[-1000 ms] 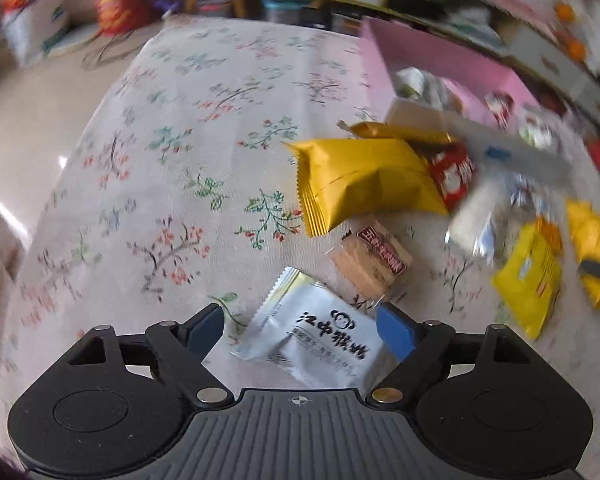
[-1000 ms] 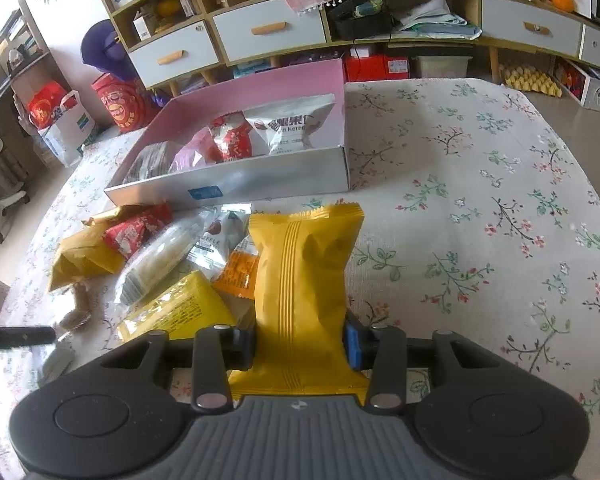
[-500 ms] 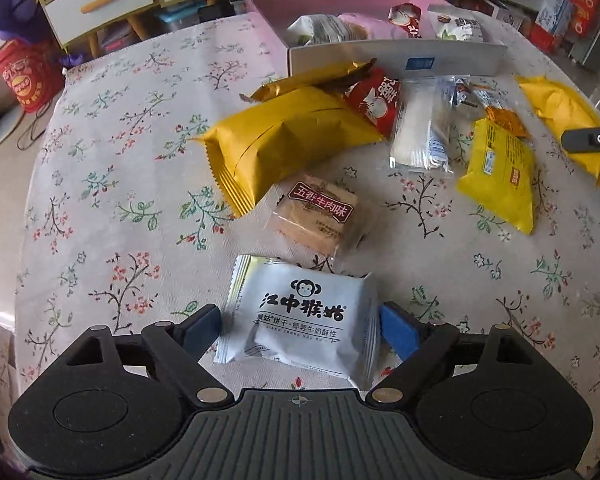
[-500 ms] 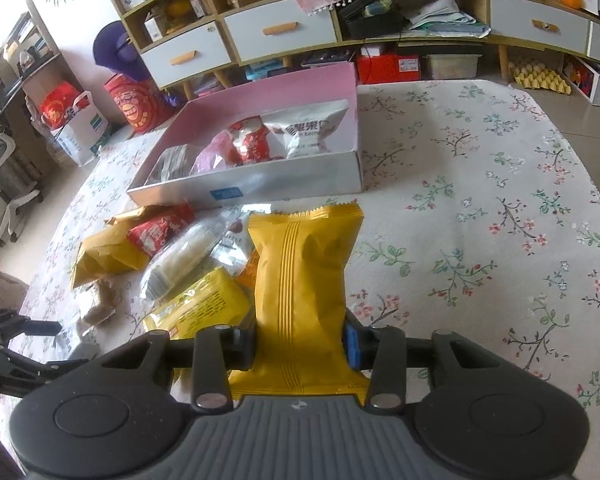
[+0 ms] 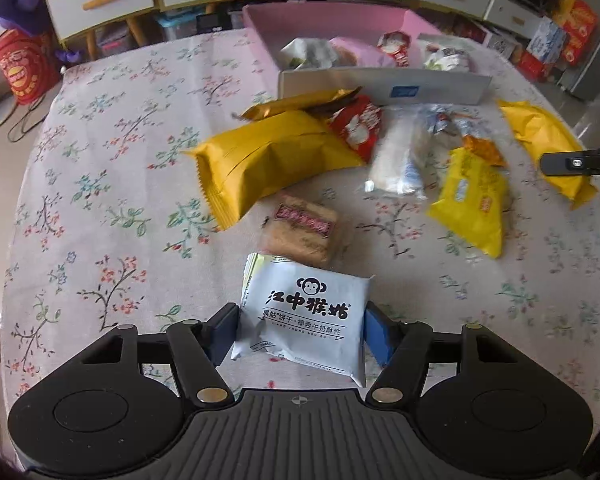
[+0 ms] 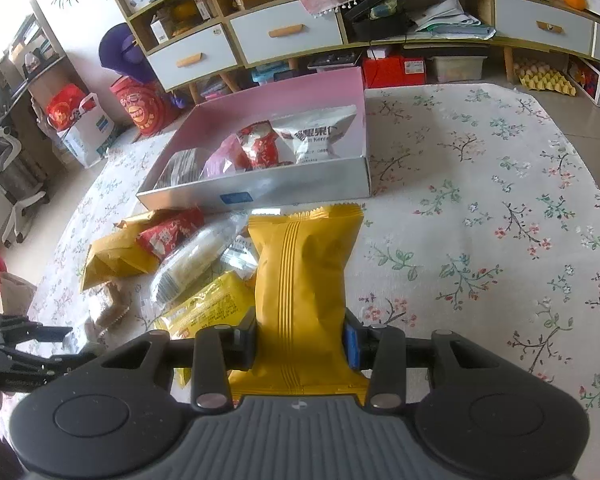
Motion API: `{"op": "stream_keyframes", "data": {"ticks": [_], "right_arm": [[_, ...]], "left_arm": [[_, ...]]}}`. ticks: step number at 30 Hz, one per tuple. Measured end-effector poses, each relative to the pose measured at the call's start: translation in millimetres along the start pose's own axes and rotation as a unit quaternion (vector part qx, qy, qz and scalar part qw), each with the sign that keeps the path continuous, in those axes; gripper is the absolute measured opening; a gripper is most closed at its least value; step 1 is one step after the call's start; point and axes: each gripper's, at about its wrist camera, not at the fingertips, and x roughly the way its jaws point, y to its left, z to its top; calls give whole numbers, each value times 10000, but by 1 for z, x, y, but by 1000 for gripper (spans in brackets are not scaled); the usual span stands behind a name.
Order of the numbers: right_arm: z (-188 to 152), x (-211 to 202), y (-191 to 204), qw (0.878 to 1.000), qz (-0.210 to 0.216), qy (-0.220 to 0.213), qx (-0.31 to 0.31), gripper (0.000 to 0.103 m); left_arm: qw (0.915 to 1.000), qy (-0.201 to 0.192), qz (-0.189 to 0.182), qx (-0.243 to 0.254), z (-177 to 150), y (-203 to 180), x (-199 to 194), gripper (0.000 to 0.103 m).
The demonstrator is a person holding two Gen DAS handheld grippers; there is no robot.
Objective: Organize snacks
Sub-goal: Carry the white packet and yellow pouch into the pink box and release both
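1. At the bottom centre of the left wrist view, the left gripper (image 5: 300, 328) straddles a white biscuit packet (image 5: 304, 314) printed with a monkey logo; its jaws are closing, and the blue pads sit at the packet's two side edges, whether pressing or just beside them the frame does not settle.
2. The packet lies flat on the floral tablecloth (image 5: 100, 168), its top edge just below a clear-wrapped brown pastry (image 5: 302, 230) at mid-frame.
3. Above the pastry, a large yellow bag (image 5: 272, 164) sprawls left of centre, with a gold wrapper (image 5: 300, 102) and a red packet (image 5: 358, 124) touching its upper right corner.
4. A clear packet of pale wafers (image 5: 398, 158) and a bright yellow packet (image 5: 472, 200) lie to the right (the heap runs across the middle of the frame).
5. At the lower centre of the right wrist view, the right gripper (image 6: 300, 344) is clamped on a tall yellow snack bag (image 6: 304, 288), pinching its lower part so the crimped top points toward the box.
6. The pink box (image 6: 260, 188), grey-fronted with a blue label, sits just above that bag's top edge in the upper middle of the frame; it holds a red packet, a white bag and darker wrappers.
7. The same yellow bag appears at the right edge of the left wrist view, with a black finger of the right gripper across it.
8. White-drawered shelving (image 6: 284, 36) lines the top of the right wrist view.
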Motion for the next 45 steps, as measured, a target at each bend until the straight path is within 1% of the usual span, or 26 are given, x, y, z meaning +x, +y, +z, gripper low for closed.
{"op": "stream_keyframes", "data": {"ticks": [7, 11, 18, 22, 27, 30, 35, 38, 41, 43, 45], "right_arm": [[7, -5, 1, 9999, 64, -106, 48, 25], [13, -6, 3, 9998, 105, -157, 100, 25], [31, 1, 11, 9992, 128, -291, 250, 25], [44, 9, 16, 9985, 128, -384, 381, 25], [65, 15, 18, 9971, 219, -543, 478, 25], [79, 25, 18, 9966, 170, -663, 459, 25], [103, 43, 10, 9948, 115, -802, 623, 25], [112, 49, 1, 9921, 129, -986, 771, 25], [116, 56, -7, 9900, 142, -1102, 869, 25], [119, 61, -12, 9893, 177, -1114, 924, 25], [121, 68, -15, 9890, 188, -1091, 986, 25]], "left_arm": [[9992, -323, -230, 42, 7, -10, -23, 65], [9982, -526, -282, 11, 16, -17, -31, 65], [9965, -804, -199, -95, 41, -31, -30, 65], [9950, -961, -161, -211, 59, -39, -23, 65], [9915, -1239, 2, -405, 88, -49, -11, 65], [9889, -1415, -35, -452, 108, -55, -5, 65], [9850, -1714, 125, -173, 141, -65, 5, 65], [9815, -1905, 80, -186, 155, -62, 15, 65], [9778, -2051, -33, -426, 160, -53, 28, 65], [9791, -1952, -62, -571, 166, -45, 40, 65], [9782, -1962, -100, -680, 170, -37, 50, 65]]}}
